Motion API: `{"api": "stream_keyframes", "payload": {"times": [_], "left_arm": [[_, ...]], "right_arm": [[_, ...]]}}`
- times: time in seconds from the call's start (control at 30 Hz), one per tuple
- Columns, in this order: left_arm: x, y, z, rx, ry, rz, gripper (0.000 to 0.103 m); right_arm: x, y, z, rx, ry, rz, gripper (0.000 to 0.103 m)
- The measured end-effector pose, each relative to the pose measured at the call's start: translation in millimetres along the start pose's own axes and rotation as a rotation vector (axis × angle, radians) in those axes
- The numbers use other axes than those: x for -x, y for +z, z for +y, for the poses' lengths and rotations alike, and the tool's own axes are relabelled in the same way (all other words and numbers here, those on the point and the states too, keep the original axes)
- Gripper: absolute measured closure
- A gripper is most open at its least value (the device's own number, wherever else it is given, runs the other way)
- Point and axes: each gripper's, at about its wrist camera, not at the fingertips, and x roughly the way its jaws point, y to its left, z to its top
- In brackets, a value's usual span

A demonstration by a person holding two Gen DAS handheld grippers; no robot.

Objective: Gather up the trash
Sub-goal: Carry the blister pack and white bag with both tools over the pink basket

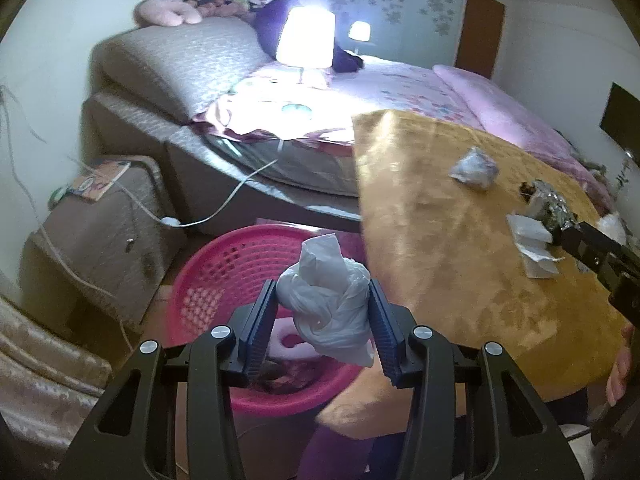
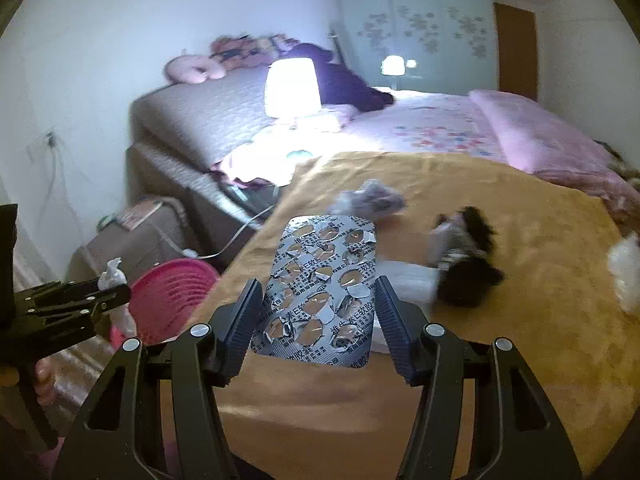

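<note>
Bedroom, orange-clothed table (image 1: 460, 240) beside bed | left gripper (image 1: 323, 312) pinches crumpled white bag (image 1: 326, 300) above pink basket (image 1: 224, 272) | right gripper (image 2: 316, 308) clamps spent blister pack (image 2: 320, 292) over table | step: depositing; next, judged: release bag into basket, carry pack across.

A crumpled white plastic bag (image 1: 328, 304) is held upright above the pink basket (image 1: 224, 276). An emptied silver blister pack (image 2: 320, 292) is held flat; a grey wad (image 2: 372, 200) is seen at its 1 o'clock.
</note>
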Motion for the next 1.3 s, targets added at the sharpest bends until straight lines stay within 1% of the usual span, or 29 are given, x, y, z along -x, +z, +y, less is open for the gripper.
{"api": "stream_keyframes", "payload": {"times": [0.2, 0.47, 0.67, 0.93, 1.1, 1.3], "left_arm": [[1.5, -4.0, 15.9, 0.026, 0.042, -0.010, 0.060], [-3.2, -6.5, 33.4, 0.060, 0.068, -0.004, 0.060], [-11.9, -8.3, 46.3, 0.097, 0.086, 0.022, 0.060], [-27.0, -12.5, 56.4, 0.112, 0.109, 0.060, 0.059], [-34.7, -15.3, 61.9, 0.120, 0.115, 0.085, 0.059], [-36.7, -16.5, 63.5, 0.125, 0.119, 0.092, 0.057]], "right_arm": [[-19.1, 3.7, 33.5, 0.053, 0.074, 0.039, 0.047], [-38.5, 7.1, 70.4, 0.110, 0.145, 0.074, 0.047], [-54.2, 6.6, 91.0, 0.148, 0.198, 0.115, 0.047], [-79.5, 6.7, 111.6, 0.190, 0.226, 0.165, 0.047], [-94.0, 7.4, 119.2, 0.202, 0.228, 0.190, 0.047], [-99.2, 3.4, 124.0, 0.216, 0.238, 0.207, 0.046]]}}
